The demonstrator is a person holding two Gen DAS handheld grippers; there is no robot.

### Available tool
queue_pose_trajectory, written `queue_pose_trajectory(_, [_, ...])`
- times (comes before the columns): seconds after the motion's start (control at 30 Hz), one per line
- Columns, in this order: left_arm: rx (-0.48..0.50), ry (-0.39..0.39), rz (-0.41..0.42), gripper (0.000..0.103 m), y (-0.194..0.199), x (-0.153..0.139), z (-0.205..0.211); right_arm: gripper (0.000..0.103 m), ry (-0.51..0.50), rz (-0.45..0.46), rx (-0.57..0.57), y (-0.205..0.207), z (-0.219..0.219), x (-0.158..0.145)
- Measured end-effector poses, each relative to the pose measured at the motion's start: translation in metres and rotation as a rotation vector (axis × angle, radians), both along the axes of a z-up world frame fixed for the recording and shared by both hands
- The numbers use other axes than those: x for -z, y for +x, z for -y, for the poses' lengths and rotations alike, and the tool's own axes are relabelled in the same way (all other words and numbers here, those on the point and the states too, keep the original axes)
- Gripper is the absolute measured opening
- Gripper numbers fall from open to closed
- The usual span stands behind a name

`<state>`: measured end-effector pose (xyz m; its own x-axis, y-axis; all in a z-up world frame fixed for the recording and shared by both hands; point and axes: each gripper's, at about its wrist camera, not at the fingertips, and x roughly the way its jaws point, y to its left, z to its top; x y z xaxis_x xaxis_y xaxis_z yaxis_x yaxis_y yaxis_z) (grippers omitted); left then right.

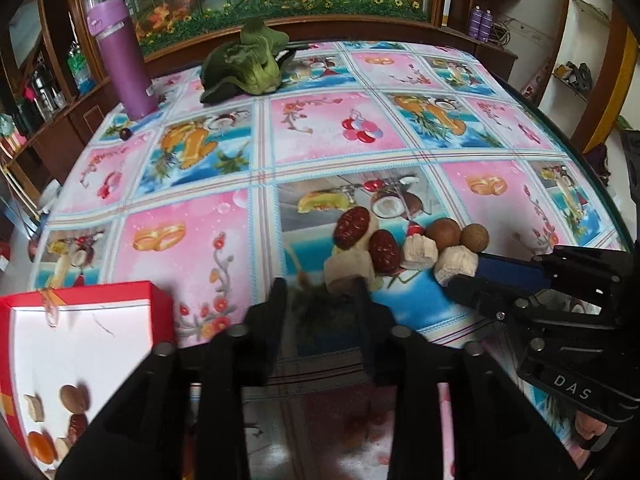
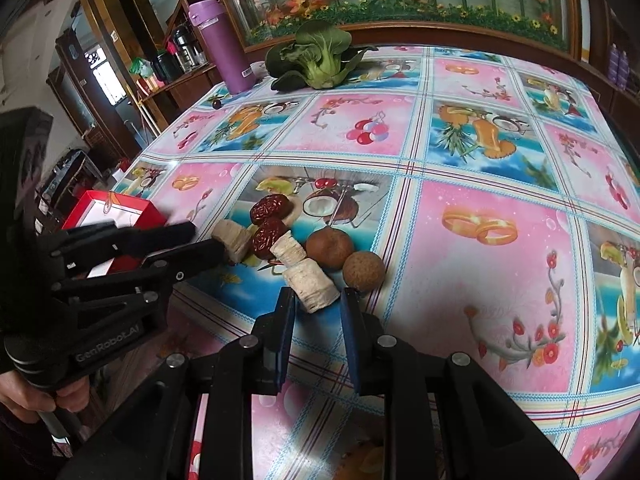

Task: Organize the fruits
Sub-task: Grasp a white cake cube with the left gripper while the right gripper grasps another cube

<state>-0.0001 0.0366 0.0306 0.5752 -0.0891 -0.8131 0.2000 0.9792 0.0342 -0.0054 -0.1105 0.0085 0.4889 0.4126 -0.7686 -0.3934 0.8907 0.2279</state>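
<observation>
Fruits (image 2: 304,248) clustered on tablecloth (image 2: 500,168), bok choy (image 2: 320,56) and purple flask (image 2: 224,44) behind

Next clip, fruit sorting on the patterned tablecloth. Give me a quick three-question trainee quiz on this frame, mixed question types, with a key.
1. True or false: the right tongs are shut on a red date.
2. Multiple choice: the pale chunk nearest the right tongs lies (a) in the red box, (b) on the tablecloth at the tips of the open tongs, (c) beside the purple flask.
3. Fill in: the leafy vegetable lies at the far edge of the table, next to the ____.

Key: 1 false, both the right and the left tongs are open and empty; 2 b; 3 purple flask.
</observation>
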Motion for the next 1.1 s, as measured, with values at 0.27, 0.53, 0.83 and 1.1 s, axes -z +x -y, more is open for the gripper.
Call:
queue_pose_trajectory(0.27, [0.03, 0.014, 0.017, 0.053, 0.005, -0.006, 0.004, 0.026, 0.001, 0.008, -0.005, 0.001, -0.002, 0.0])
queue_pose_trajectory(0.53, [0.04, -0.062, -0.048, 0.053, 0.019, 0.006, 0.009, 0.026, 0.024, 0.012, 0.006, 0.002, 0.001, 0.001])
queue_pose_trajectory(0.83, [0.039, -0.102, -0.072, 0.03, 0.018, 0.012, 0.009, 0.02, 0.028, 0.026, -0.001, 0.001, -0.001, 0.001])
queue_pose_trajectory(1.1, [0.039, -0.119, -0.029, 0.029, 0.001, -0.001, 0.01, 0.019, 0.064, 0.033, -0.001, -0.004, 0.002, -0.004])
